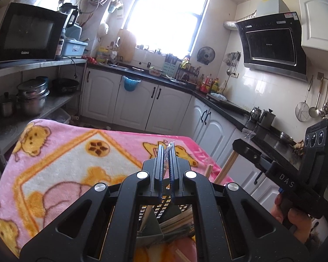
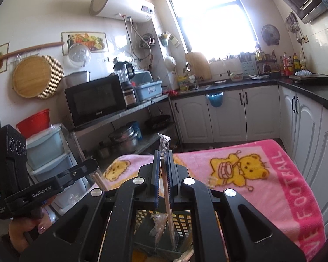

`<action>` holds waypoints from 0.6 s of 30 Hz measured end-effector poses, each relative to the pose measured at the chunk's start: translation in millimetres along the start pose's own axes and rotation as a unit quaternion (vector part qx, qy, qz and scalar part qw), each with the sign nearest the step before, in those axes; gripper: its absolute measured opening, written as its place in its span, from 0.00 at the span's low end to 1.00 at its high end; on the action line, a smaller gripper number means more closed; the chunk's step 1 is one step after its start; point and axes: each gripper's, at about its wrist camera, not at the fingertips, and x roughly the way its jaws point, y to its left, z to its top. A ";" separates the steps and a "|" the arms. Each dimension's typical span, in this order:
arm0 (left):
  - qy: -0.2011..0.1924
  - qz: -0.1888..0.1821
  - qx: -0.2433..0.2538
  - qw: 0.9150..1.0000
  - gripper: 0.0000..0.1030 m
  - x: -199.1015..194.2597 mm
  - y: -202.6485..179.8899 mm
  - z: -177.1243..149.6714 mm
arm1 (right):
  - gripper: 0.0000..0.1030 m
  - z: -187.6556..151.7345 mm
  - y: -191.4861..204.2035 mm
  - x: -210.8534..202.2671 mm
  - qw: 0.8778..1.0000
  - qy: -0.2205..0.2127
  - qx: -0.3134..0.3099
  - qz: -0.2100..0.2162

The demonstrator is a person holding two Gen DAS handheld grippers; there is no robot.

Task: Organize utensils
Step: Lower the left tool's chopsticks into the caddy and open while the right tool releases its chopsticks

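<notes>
My left gripper (image 1: 167, 147) is shut on a crinkled clear wrapper (image 1: 169, 152) that sticks up between its pads. In the right wrist view a wooden stick (image 2: 99, 181) hangs below that gripper (image 2: 94, 163). My right gripper (image 2: 163, 152) is shut on a wooden chopstick (image 2: 165, 187) in a clear sleeve, whose tip (image 2: 164, 140) pokes above the fingers. From the left wrist view the right gripper (image 1: 240, 143) shows at the right with its chopstick (image 1: 227, 167) slanting down. Under both grippers stands a black perforated basket (image 1: 164, 203) (image 2: 182, 218) holding several chopsticks (image 1: 177, 220).
A pink bear-print blanket (image 1: 65, 152) (image 2: 251, 174) covers the table. A metal shelf with a microwave (image 1: 26, 35) and pots (image 1: 32, 96) stands to the left. White cabinets (image 1: 170, 109) under a dark counter run along the back and right. A hand (image 1: 295, 218) grips the right handle.
</notes>
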 end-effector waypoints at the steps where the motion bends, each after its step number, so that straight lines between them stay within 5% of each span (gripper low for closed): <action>1: 0.001 0.001 0.000 1.000 0.02 0.6 0.1 -0.9 | 0.06 -1.5 -0.8 1.0 1.000 0.006 -0.001 -0.001; 10: 0.021 -0.003 -0.004 1.000 0.02 6.7 2.0 -11.8 | 0.07 -15.1 -4.3 7.4 0.999 0.042 0.004 -0.010; 18: 0.029 0.003 -0.003 1.000 0.09 1.3 3.1 -14.6 | 0.27 -18.4 -8.0 0.7 0.999 0.048 0.008 -0.019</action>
